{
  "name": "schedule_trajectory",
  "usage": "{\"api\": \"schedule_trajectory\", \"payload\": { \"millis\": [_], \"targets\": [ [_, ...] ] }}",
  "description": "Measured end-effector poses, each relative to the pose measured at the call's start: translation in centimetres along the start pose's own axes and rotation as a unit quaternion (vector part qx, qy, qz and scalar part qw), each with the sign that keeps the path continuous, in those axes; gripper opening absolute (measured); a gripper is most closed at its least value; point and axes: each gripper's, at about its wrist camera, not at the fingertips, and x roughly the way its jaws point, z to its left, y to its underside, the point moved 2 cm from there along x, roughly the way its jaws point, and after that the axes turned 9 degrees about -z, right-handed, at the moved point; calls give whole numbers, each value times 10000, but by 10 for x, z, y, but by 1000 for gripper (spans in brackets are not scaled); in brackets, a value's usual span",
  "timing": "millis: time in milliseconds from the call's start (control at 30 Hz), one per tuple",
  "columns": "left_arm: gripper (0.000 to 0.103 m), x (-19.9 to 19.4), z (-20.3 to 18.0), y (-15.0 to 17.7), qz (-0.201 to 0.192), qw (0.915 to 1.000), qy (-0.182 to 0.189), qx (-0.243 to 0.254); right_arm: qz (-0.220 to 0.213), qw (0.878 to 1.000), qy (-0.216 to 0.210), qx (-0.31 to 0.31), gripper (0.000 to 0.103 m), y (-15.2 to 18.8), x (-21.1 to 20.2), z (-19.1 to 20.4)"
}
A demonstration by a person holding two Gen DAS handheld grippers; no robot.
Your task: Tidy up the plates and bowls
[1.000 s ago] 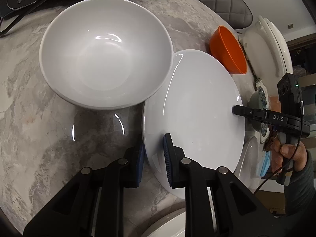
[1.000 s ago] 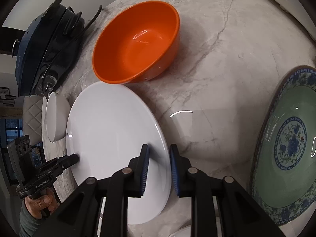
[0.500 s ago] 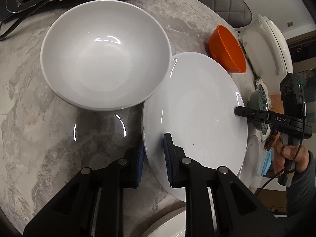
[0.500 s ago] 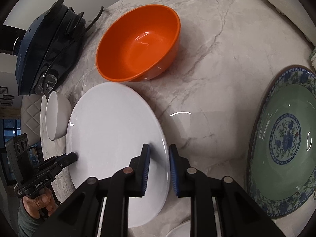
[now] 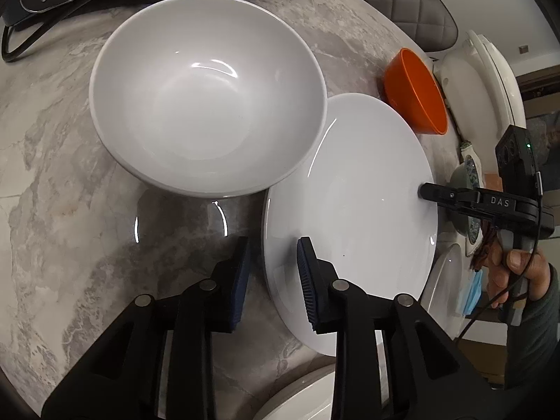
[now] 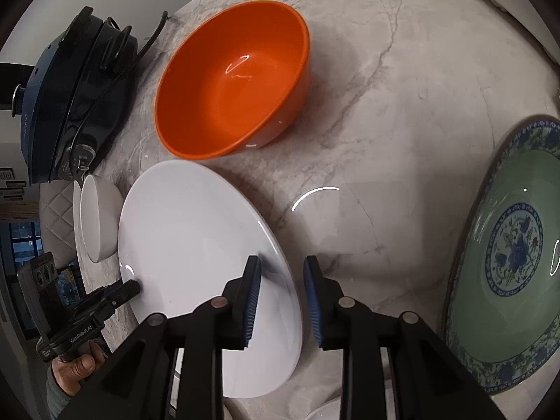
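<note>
A white plate (image 5: 353,189) is held level above the marble table (image 5: 70,182) by both grippers, one at each side of its rim. My left gripper (image 5: 273,266) straddles the near rim, one pad above and one below. My right gripper (image 6: 281,290) straddles the opposite rim (image 6: 280,269); its jaws now stand a little wider than the plate's edge. A large white bowl (image 5: 206,98) sits left of the plate. An orange bowl (image 6: 234,91) sits beyond it. A green patterned plate (image 6: 507,262) lies at the right.
A dark blue electric cooker (image 6: 73,105) with its cord stands at the table's back edge. A white appliance (image 5: 479,80) stands beyond the orange bowl (image 5: 416,91). More white dishes (image 5: 301,395) lie under the held plate at the near edge.
The plate has shifted a little toward the near edge with both grippers. The right gripper's jaws have widened on the rim. The left gripper's hold looks unchanged.
</note>
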Motion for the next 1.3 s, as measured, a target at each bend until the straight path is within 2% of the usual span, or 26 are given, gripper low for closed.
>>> {"api": "schedule_trajectory", "payload": {
  "millis": [167, 233, 267, 367, 500, 933, 1300],
  "targets": [
    [25, 2, -9, 5, 30, 9998, -53, 193, 286, 9991, -94, -292, 28, -5, 8, 11],
    [24, 2, -9, 5, 28, 9997, -30, 249, 358, 9990, -160, -221, 25, -8, 8, 7],
    [19, 2, -9, 4, 43, 9995, -78, 311, 415, 9987, -230, -183, 24, -9, 8, 5],
    [19, 2, -11, 4, 78, 9990, -121, 430, 491, 9982, -299, -196, 23, -11, 9, 3],
    [20, 2, -15, 5, 40, 9980, -221, 586, 394, 9986, -232, -259, 23, -10, 9, 5],
    [20, -5, -13, 1, -182, 9975, -269, 631, 262, 9985, -118, -456, 23, 8, 7, 17],
    [20, -23, -11, 15, -304, 9974, -323, 575, 192, 9974, -136, -679, 23, 12, 4, 31]
  ]
}}
